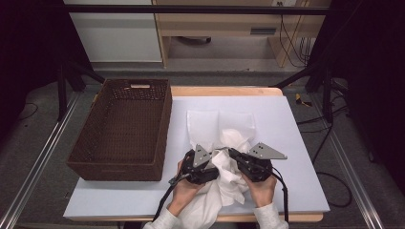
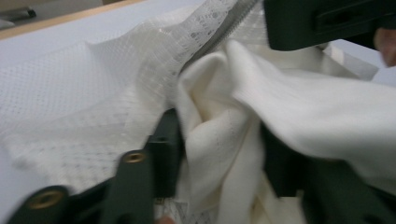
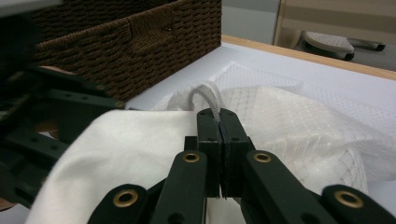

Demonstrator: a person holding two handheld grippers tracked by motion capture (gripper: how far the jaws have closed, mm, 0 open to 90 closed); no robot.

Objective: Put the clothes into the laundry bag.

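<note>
A white mesh bag (image 1: 205, 121) lies on the pale blue table cover, its open zipper edge towards me. White cloth (image 1: 229, 181) is bunched at that opening and trails off the table's near edge. My right gripper (image 1: 230, 152) is shut on the bag's zipper edge; in the right gripper view a thin strip of it sticks out of the closed pads (image 3: 219, 122). My left gripper (image 1: 216, 160) comes in from the left. In the left gripper view its jaws stand on either side of a thick fold of the cloth (image 2: 219, 140) and press on it. Mesh (image 2: 93, 93) lies just beyond.
A dark brown wicker basket (image 1: 119, 164) stands to the left of the bag, empty as far as I can see, and close to the left hand. The table cover (image 1: 296, 143) stretches bare to the right of the bag. Cables trail from both grippers over the near edge.
</note>
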